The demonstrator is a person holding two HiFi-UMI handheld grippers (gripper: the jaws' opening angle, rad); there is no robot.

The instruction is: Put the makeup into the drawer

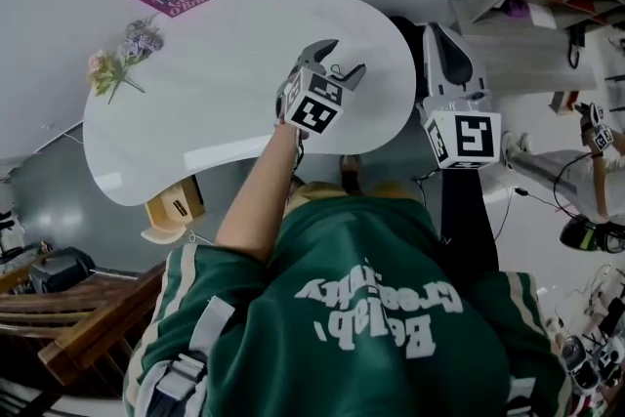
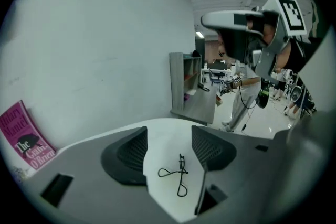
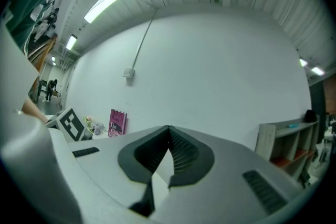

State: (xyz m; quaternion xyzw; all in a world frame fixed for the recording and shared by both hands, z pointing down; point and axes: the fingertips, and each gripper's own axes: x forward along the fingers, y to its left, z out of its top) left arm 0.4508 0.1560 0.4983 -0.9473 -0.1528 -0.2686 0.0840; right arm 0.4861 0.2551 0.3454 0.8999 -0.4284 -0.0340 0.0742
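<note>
Pickup of curler (image 2: 177,176) — left gripper (image 2: 169,136) spread, right gripper (image 3: 168,131) pressed together, empty.
Lower astride curler on table (image 1: 195,63); close low on its wire loops — apt to slip.

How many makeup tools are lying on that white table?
1: a black wire eyelash curler on the white rounded table, just ahead of the open left gripper. Others may hide behind that gripper.
</note>
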